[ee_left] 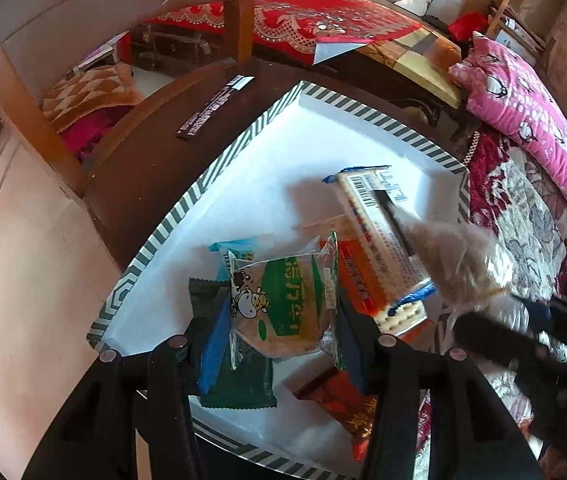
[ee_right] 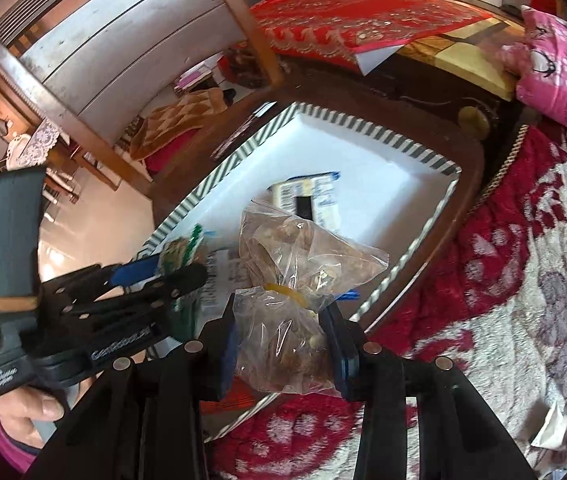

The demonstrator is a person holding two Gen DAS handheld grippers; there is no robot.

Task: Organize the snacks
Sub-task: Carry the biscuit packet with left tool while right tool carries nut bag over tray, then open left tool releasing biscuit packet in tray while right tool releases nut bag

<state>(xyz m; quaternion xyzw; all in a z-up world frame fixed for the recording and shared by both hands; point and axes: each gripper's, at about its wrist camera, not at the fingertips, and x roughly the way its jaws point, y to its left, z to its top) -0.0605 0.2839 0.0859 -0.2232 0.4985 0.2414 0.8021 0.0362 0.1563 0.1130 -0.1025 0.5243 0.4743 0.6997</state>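
A dark brown round table (ee_left: 131, 176) fills the middle of both views, with a white tray with a grey striped rim (ee_left: 203, 184) on it. The left gripper (ee_left: 279, 320) pinches a clear cake packet with a cow picture (ee_left: 283, 304), low in the frame over the tray. The right gripper (ee_right: 283, 344) squeezes a clear plastic bag of brown snacks (ee_right: 295, 280), hanging over the tray's near right edge, pointing up the frame.

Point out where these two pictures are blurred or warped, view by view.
Left wrist view: the right gripper and its clear bag smear with motion, while the cow-print snack is sharp; the striped tray rim bows from the fisheye. Right wrist view: the clear bag is fairly sharp, and the left gripper is slightly blurred.
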